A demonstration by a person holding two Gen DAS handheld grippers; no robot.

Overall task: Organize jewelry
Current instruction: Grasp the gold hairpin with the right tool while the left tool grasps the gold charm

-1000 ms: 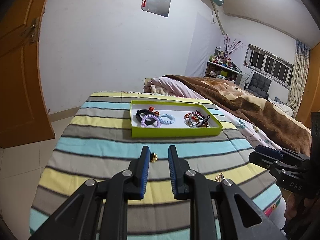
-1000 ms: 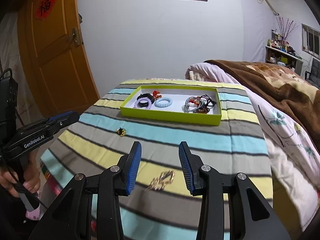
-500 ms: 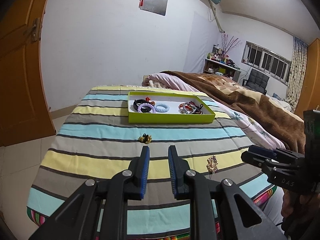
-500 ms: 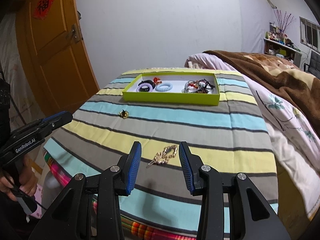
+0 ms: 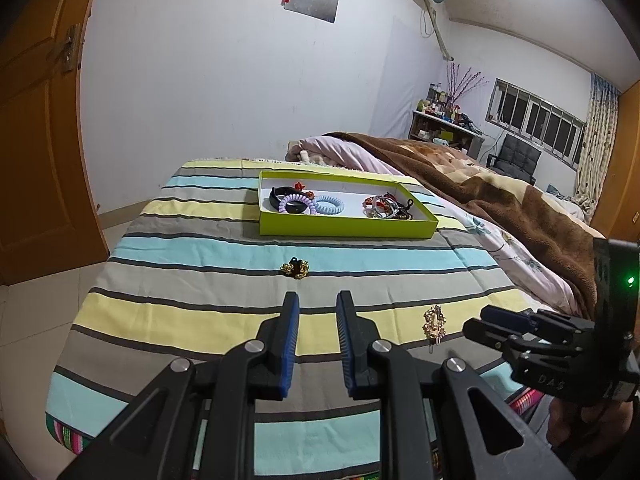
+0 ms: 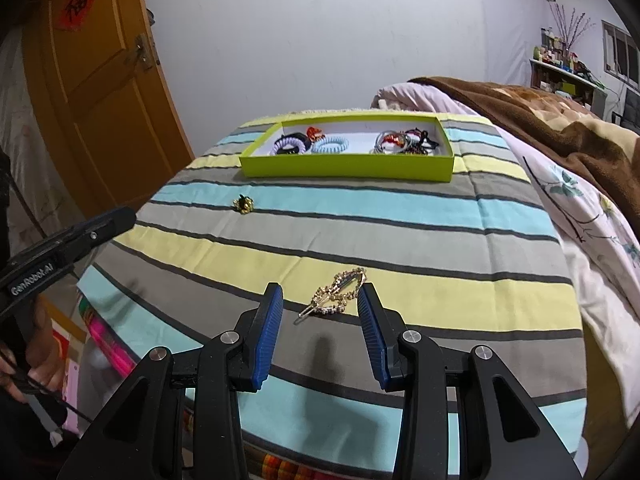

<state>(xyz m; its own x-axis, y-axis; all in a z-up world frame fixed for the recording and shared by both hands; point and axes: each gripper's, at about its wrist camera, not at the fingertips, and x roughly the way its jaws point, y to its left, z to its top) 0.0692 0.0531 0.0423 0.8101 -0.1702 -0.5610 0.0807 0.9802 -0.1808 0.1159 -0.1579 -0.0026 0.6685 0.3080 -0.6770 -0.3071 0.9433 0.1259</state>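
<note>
So my right gripper just dropped lower, jaws wide and empty around the gold hair clip, well short of the green tray. Grab's next, probably.

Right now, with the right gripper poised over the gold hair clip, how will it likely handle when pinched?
The gold hair clip looks thin, metal, probably stiff and light. It lies flat on the soft striped cloth, so the pads may slide over it. Its beaded edge may give grip.
</note>
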